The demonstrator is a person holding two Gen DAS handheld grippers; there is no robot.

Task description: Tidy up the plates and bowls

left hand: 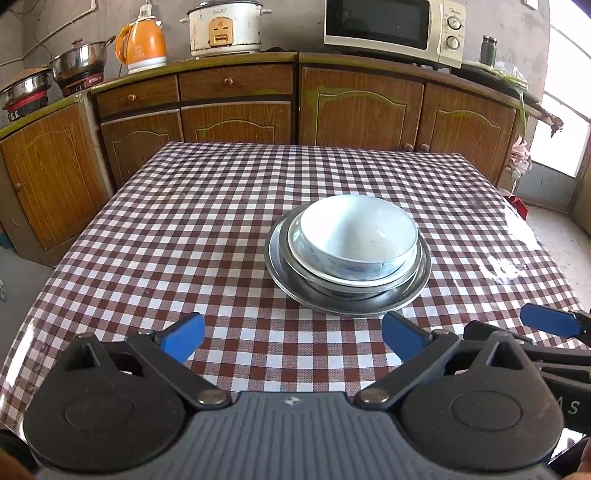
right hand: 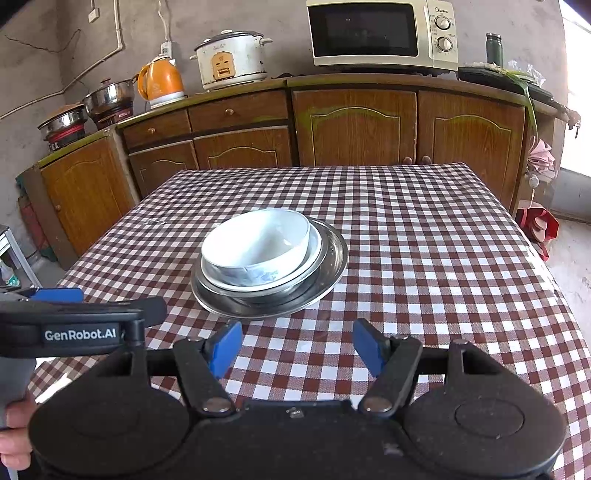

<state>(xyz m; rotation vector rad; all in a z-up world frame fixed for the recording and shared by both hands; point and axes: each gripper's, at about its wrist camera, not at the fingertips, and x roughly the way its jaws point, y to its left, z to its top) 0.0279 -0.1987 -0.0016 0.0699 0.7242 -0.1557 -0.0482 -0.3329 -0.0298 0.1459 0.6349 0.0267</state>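
Note:
A white bowl (left hand: 356, 236) (right hand: 255, 245) sits on top of a stack in the middle of the checkered table. Under it lie a white plate (left hand: 295, 243) (right hand: 314, 247), a steel dish and a wide steel plate (left hand: 413, 295) (right hand: 332, 266). My left gripper (left hand: 293, 338) hovers open above the cloth, short of the stack, nothing between its blue pads. My right gripper (right hand: 297, 349) is also open and empty, near the table's front edge, with the stack ahead and slightly left. One blue pad of the right gripper (left hand: 546, 321) shows at the left wrist view's right edge.
The checkered tablecloth (left hand: 184, 221) (right hand: 443, 240) covers the whole table. Behind stand wooden cabinets (left hand: 358, 107) carrying a microwave (left hand: 391, 26), a rice cooker (left hand: 225, 27), an orange kettle (left hand: 142, 44) and steel pots (left hand: 77, 62). A hand (right hand: 14, 432) holds the left gripper's handle.

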